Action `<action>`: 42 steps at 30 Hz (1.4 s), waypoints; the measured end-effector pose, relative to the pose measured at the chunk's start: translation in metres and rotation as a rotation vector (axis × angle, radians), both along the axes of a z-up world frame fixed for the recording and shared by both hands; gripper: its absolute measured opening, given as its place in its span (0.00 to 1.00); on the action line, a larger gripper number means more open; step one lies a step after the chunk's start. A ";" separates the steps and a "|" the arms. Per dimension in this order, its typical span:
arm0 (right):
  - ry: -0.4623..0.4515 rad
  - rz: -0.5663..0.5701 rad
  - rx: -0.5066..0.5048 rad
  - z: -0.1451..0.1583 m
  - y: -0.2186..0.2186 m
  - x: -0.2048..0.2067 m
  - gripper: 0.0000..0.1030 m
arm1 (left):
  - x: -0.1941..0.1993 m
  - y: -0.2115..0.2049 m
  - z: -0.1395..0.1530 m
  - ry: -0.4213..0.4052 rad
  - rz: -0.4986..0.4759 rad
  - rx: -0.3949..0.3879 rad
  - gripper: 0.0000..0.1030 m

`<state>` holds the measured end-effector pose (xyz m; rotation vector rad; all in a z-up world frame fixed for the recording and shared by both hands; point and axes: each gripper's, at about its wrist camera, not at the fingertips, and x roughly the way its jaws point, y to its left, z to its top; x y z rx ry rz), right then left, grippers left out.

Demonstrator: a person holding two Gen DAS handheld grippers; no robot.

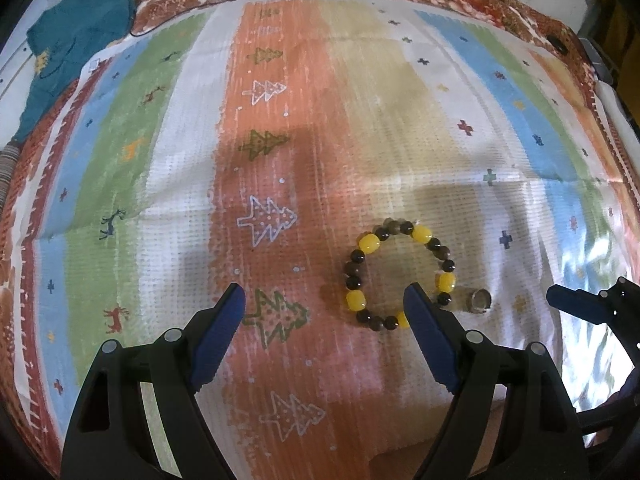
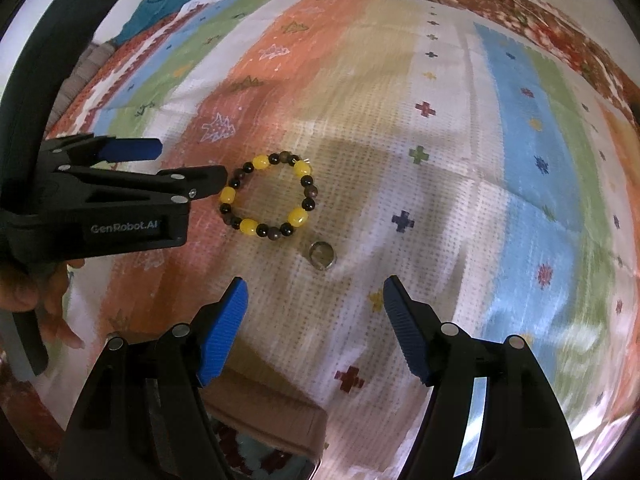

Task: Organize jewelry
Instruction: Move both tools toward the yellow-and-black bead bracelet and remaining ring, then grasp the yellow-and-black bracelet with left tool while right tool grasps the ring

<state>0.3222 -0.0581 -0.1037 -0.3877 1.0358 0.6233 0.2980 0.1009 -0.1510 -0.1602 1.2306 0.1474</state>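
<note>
On the striped cloth, beaded bracelet (image 1: 400,274) and ring (image 1: 479,301) are lying just apart; left gripper (image 1: 324,308) and right gripper (image 2: 312,300), jaws open and empty, are risking nudging the ring aside

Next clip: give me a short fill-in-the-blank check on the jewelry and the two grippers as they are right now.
1. The bracelet mixes dark beads with ____ beads.
2. The small ring lies ____ the bracelet's loop.
3. The jaws of the right gripper stand ____, with nothing between them.
4. Both pieces lie on a striped ____.

Missing words: yellow; outside; open; cloth
</note>
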 end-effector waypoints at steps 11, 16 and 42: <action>0.025 0.033 -0.036 -0.013 0.014 0.018 0.68 | 0.008 0.007 -0.018 0.040 -0.003 -0.024 0.72; 0.018 0.050 -0.077 -0.022 0.022 0.024 0.68 | 0.014 0.005 -0.021 0.047 -0.014 -0.031 0.71; -0.029 0.033 -0.098 -0.029 0.028 0.022 0.19 | 0.017 -0.015 -0.027 0.046 -0.088 0.052 0.09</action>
